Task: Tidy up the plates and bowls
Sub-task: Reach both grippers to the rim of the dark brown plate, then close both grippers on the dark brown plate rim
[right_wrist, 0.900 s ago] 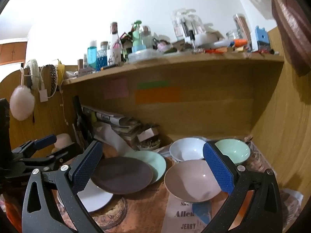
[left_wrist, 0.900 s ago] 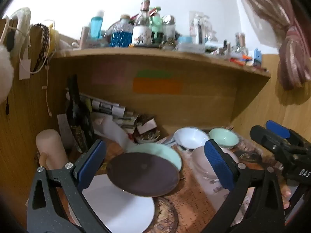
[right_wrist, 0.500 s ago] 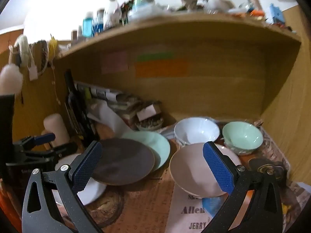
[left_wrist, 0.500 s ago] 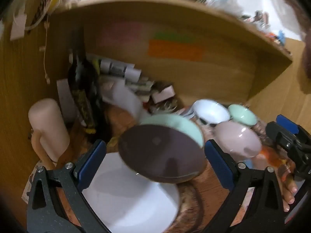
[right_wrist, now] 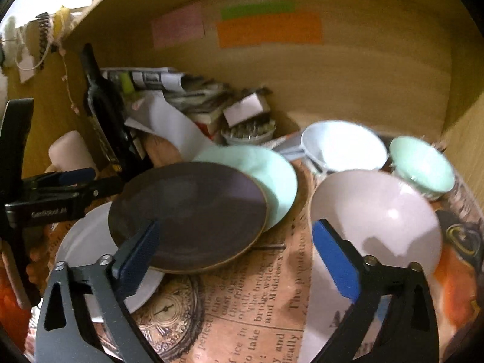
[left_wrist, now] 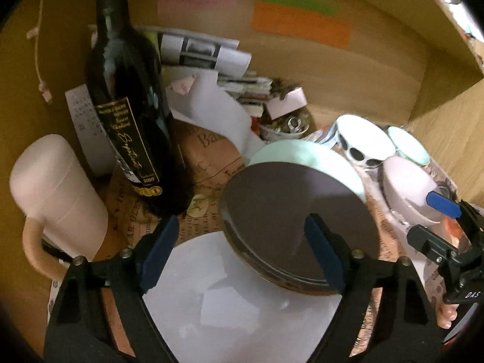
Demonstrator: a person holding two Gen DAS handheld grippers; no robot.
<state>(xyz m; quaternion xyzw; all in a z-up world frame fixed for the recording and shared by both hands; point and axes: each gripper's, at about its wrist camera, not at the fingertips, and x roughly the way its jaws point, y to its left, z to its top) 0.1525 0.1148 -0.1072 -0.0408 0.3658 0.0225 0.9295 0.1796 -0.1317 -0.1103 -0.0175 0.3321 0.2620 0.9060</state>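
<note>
The left gripper (left_wrist: pixel 242 251) hangs with jaws spread, grasping nothing, directly over the near rim of the brown plate (left_wrist: pixel 298 220). That plate tilts across the white plate (left_wrist: pixel 242 302) nearer the camera and leans on the mint plate (left_wrist: pixel 305 160) behind it. The left hand looks the closer one for this stack. The right gripper (right_wrist: pixel 242 254), also spread and empty, straddles the gap between the brown plate and the pink bowl (right_wrist: pixel 375 211). Beyond the pink bowl sit the white bowl (right_wrist: pixel 345 145) and mint bowl (right_wrist: pixel 420 163).

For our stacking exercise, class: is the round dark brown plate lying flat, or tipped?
Tipped. The round dark brown plate leans with edges over the white plate and mint green plate.
</note>
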